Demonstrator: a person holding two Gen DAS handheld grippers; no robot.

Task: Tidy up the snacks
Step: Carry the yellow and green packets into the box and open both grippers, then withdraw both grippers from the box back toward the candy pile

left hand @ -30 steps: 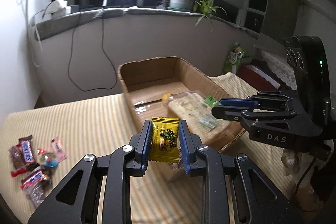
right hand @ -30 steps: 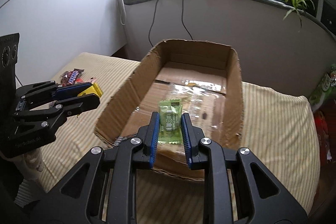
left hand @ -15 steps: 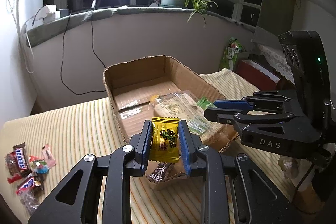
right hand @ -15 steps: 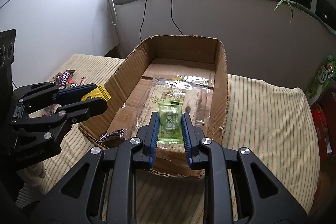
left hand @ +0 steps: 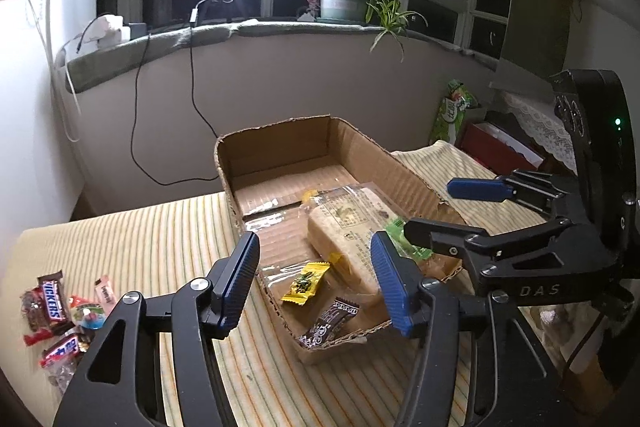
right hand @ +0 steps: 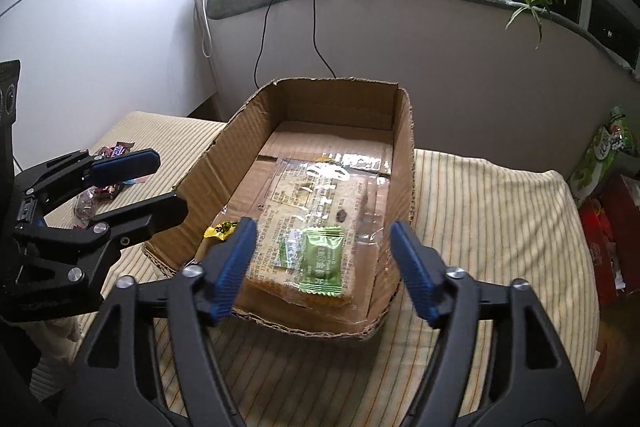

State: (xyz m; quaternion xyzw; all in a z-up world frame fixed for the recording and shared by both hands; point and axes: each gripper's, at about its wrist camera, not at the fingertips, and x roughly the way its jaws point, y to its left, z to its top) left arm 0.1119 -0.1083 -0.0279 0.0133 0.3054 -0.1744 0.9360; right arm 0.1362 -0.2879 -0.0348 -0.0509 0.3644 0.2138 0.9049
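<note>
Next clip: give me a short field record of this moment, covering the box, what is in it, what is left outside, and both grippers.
container: cardboard box on the striped cloth
in box: bagged bread; green packet lying on the bread; yellow packet; dark brown packet
still outside: pile of snacks on the cloth, on the left in the left wrist view
left gripper: open, jaws just opened, holding nothing
right gripper: open, jaws just opened, holding nothing
</note>
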